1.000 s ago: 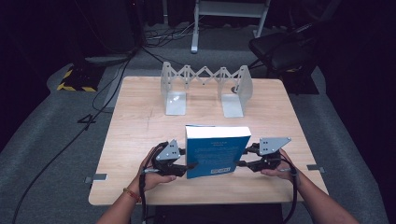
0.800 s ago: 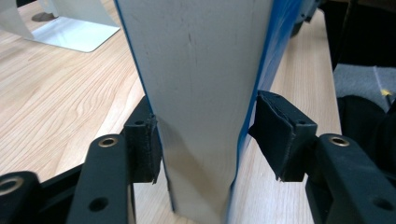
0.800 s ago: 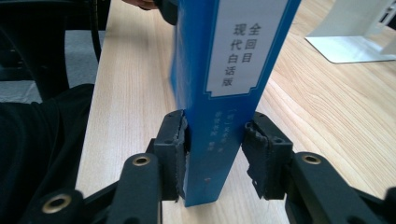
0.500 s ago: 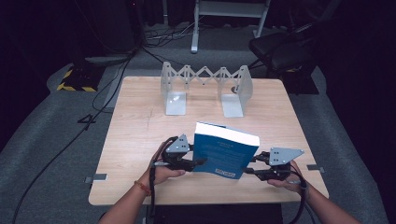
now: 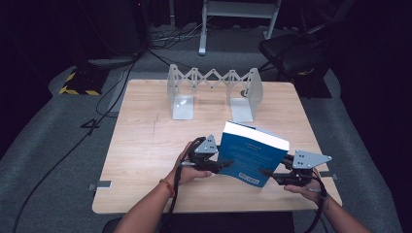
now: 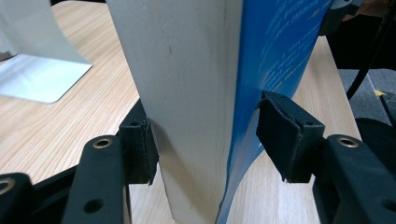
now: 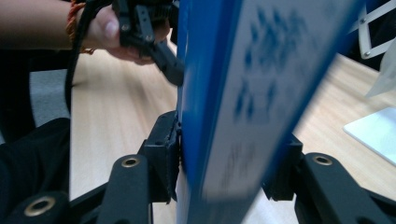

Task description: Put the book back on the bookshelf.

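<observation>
Dark surroundings frame a light wooden table (image 5: 145,141) standing on grey carpet (image 5: 58,160), with black cables (image 5: 104,104) trailing across the floor at the left of the high view and a yellow-and-black striped block (image 5: 77,83) at the upper left. At the top centre stands a white metal frame (image 5: 238,14); a dark chair (image 5: 291,53) sits at the upper right.

On the far half of the table, centre frame, a grey expanding book rack (image 5: 214,92) stands with its two end plates upright and a scissor link between them. Wood to the left of the rack and across the left half of the table lies bare.

A blue book (image 5: 252,153) is raised and tilted near the table's near edge, lower right of centre, its white page block (image 6: 187,93) facing the left gripper (image 5: 210,158). In the left gripper view, the left pad touches the page block, while the right pad sits just off the blue cover, so a firm clamp cannot be told. The right gripper (image 5: 290,175) is clenched on the book's opposite edge, both pads pressed against the covers in the right gripper view.

The book's lower corner hangs near the table's front edge; the rack is well apart, behind it
</observation>
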Tool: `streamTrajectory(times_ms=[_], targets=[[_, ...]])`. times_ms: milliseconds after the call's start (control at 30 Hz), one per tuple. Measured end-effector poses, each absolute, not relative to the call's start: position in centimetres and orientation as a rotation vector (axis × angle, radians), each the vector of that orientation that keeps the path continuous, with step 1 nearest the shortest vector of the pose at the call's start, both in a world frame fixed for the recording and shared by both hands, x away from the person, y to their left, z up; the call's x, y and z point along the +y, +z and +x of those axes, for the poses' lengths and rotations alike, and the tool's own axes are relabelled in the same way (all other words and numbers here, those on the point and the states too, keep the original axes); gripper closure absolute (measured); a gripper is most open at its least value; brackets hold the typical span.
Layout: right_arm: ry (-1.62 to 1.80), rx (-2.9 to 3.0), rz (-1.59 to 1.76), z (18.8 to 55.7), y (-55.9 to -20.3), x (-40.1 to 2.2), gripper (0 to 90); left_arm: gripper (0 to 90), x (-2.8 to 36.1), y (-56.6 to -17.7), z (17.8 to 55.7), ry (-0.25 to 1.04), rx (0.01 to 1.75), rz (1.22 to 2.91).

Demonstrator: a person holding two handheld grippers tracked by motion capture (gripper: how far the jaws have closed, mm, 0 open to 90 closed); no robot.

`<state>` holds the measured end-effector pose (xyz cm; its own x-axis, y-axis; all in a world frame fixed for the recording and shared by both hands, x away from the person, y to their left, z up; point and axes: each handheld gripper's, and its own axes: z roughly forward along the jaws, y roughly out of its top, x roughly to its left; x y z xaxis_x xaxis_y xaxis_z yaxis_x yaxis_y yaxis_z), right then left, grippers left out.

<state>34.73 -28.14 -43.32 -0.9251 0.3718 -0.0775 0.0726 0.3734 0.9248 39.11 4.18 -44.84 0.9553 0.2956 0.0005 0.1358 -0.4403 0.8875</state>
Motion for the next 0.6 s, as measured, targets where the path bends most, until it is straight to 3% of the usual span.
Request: streamTrajectory(times_ms=[600], targets=[[1.602, 2.287, 0.445, 35.4, -42.9, -27.7, 58.4, 38.3, 2.8, -44.8, 40.4, 0.187, 0.293, 2.035]])
